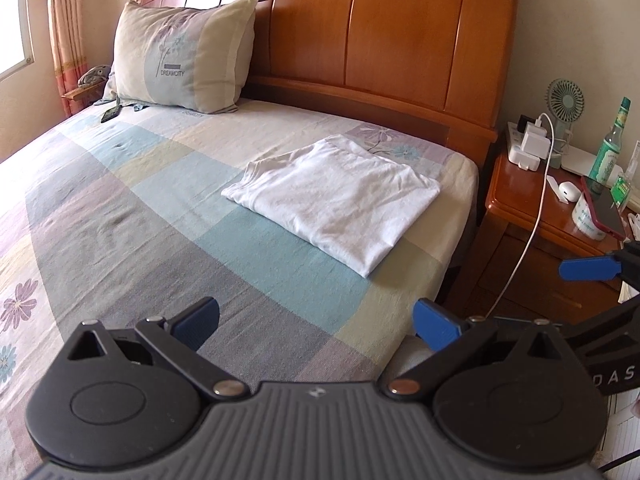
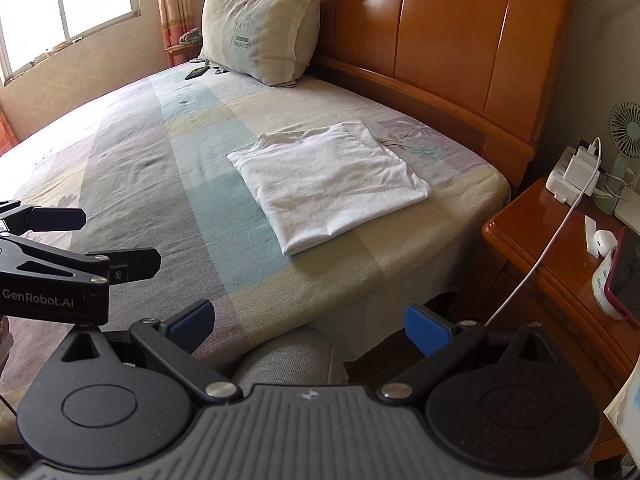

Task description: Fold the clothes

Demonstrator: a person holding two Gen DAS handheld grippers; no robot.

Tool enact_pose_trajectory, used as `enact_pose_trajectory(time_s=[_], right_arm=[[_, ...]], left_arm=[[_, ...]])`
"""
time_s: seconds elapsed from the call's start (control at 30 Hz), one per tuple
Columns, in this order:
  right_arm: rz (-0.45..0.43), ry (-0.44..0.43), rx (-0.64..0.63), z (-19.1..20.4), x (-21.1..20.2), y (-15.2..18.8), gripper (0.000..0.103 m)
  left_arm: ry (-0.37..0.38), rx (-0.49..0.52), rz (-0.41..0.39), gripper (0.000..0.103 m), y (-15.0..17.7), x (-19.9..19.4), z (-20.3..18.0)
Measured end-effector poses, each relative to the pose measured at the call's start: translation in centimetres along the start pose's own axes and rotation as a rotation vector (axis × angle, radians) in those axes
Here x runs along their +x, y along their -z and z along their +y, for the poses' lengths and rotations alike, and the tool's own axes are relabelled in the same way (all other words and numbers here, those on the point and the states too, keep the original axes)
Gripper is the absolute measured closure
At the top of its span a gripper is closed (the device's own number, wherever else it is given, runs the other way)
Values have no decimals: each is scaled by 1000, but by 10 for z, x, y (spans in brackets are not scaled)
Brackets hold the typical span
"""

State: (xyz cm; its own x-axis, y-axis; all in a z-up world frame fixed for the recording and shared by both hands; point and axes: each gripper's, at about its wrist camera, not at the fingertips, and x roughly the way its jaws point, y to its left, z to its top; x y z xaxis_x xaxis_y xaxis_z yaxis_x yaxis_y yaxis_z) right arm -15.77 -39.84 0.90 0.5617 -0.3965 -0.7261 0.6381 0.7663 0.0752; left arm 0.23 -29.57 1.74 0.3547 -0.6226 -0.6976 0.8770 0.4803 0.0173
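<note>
A white garment [image 1: 334, 196] [image 2: 326, 184] lies folded into a neat rectangle on the patchwork bedsheet [image 1: 140, 216] [image 2: 168, 184], near the headboard and the bed's right edge. My left gripper [image 1: 316, 322] hovers open over the near part of the bed, well short of the garment, with nothing between its blue pads. My right gripper [image 2: 308, 322] is also open and holds nothing, above the bed's near edge. The left gripper's black fingers [image 2: 132, 266] show at the left of the right wrist view; a blue pad of the right gripper [image 1: 580, 269] shows at the right edge of the left wrist view.
A pillow [image 1: 184, 54] [image 2: 260, 28] leans on the wooden headboard [image 1: 380, 28] [image 2: 440, 32]. A dark phone [image 1: 110, 114] lies by it. The bedside table [image 1: 532, 216] [image 2: 560, 264] carries a charger with a white cable, a fan, a bottle and a red phone. A grey-clad knee [image 2: 288, 356] is below.
</note>
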Motion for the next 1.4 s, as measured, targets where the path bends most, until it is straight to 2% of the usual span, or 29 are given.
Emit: enact_pose_trajectory(time_s=[0.77,1.4], right_arm=[[37,-6,-16,8,24,-14,0],[51,-6,-13,6,31,-16,0]], left_arm=[[4,-19,34,1,-8,23,17],[14,-6,44,1,-11,32,15]])
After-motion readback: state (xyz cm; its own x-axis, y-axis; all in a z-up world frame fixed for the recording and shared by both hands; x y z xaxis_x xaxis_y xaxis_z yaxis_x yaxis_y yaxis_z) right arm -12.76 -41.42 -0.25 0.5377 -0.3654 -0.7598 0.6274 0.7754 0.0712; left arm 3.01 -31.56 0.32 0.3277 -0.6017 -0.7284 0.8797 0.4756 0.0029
